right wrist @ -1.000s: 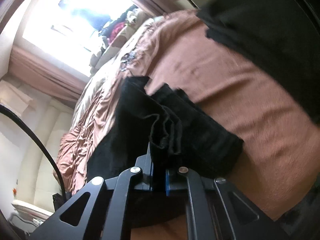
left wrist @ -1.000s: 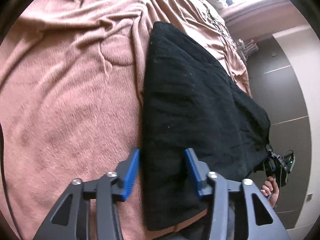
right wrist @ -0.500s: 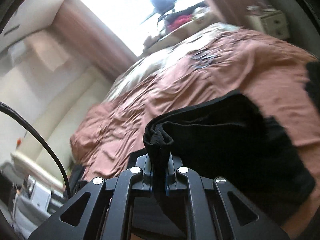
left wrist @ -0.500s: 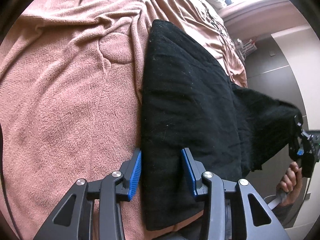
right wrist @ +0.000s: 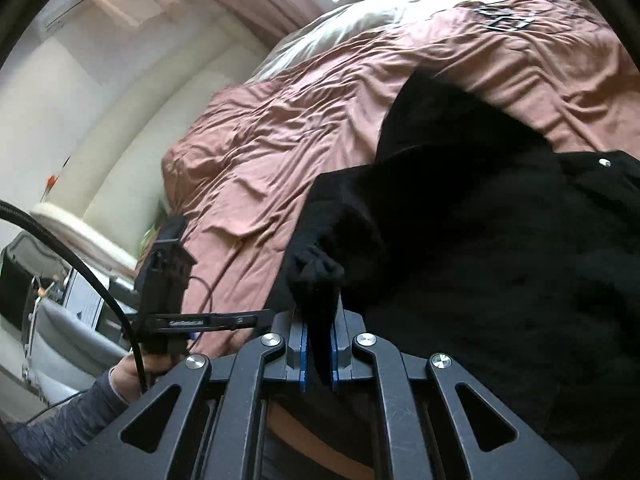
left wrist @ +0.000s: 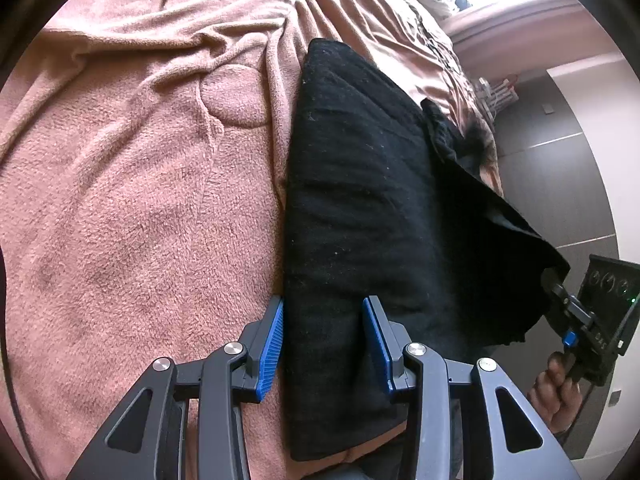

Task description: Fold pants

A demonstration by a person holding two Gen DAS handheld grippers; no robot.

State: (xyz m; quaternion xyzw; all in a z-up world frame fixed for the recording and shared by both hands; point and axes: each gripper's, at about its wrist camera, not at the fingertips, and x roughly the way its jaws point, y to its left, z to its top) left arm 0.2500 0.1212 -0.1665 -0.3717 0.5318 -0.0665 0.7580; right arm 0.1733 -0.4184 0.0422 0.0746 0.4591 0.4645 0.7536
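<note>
I held my left gripper (left wrist: 323, 344) angled down over the near edge of the bed, its blue ribbed pads (left wrist: 270, 344) parted on either side of a strip of the black, thick-knit pants (left wrist: 360, 208). I could not tell whether the pads actually pressed the cloth or only flanked it. The pants lay folded lengthwise on the fuzzy dusty-pink blanket (left wrist: 140, 200), their long left edge running straight away from me toward the far side of the bed.

My right gripper (right wrist: 318, 356) was clenched tight on a bunched fold of the same black cloth, which rose in a wad just above its closed pads. From the left camera my right hand (left wrist: 560, 396) showed low at the right, off the bed's side, with the lifted end of the pants hanging from the tool and draping back over the flat part.

To the left of the pants the blanket lay wide and bare, wrinkled only toward the far edge. From the right camera, rumpled pink bedding (right wrist: 280, 140) stretched open beyond the cloth, and my left hand (right wrist: 132, 372) in a grey sleeve (right wrist: 60, 424) gripped its tool at the bed's near corner.
</note>
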